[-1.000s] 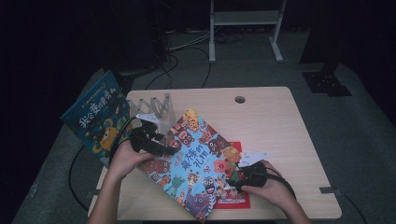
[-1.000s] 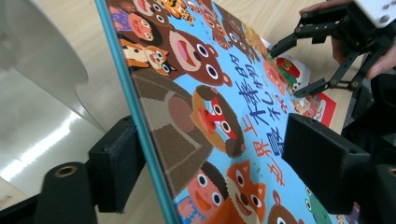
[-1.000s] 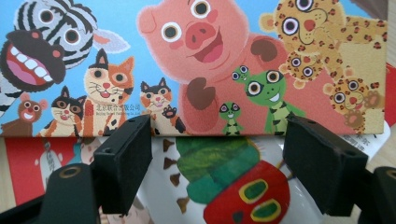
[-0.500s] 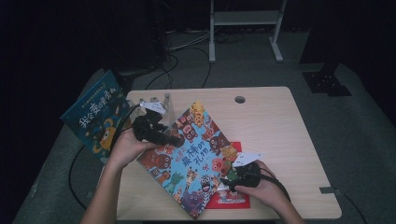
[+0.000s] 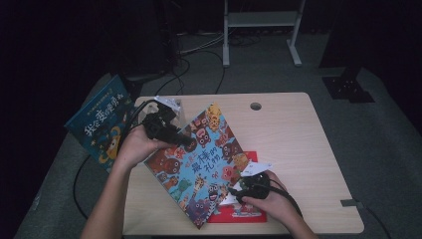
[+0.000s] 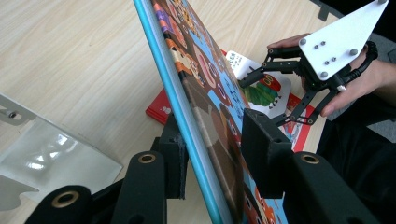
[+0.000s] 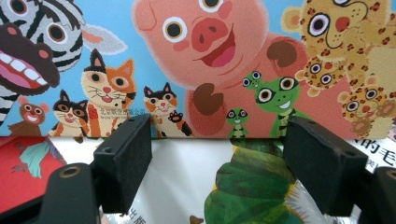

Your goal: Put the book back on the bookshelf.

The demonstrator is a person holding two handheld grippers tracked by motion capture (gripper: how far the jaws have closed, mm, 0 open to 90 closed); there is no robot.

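Clamping the upper left edge of the animal picture book (image 5: 204,164), the left gripper (image 5: 171,134) has its two black jaws pressed on either side of the book's thin blue-edged cover, as the left gripper view shows plainly. The book (image 6: 201,93) stands tilted, its far corner raised off the table (image 5: 298,134) and its near corner down by the table's near edge. The left hand (image 5: 132,147) grips the tool from the left side. At the book's right edge, near the front of the table, the right gripper (image 5: 239,186) faces the cover with its jaws spread wide and nothing between them; in the right gripper view the pads frame the book's lower border (image 7: 196,70) and the white page with a green caterpillar (image 7: 252,186) beneath it. That page belongs to a red book (image 5: 239,211) lying flat under the tilted one. The right hand (image 5: 271,199) rests just right of it. A clear plastic stand (image 6: 51,149) sits on the table at the far left, just behind the left gripper. Another blue book (image 5: 102,122) leans off the table's left side.
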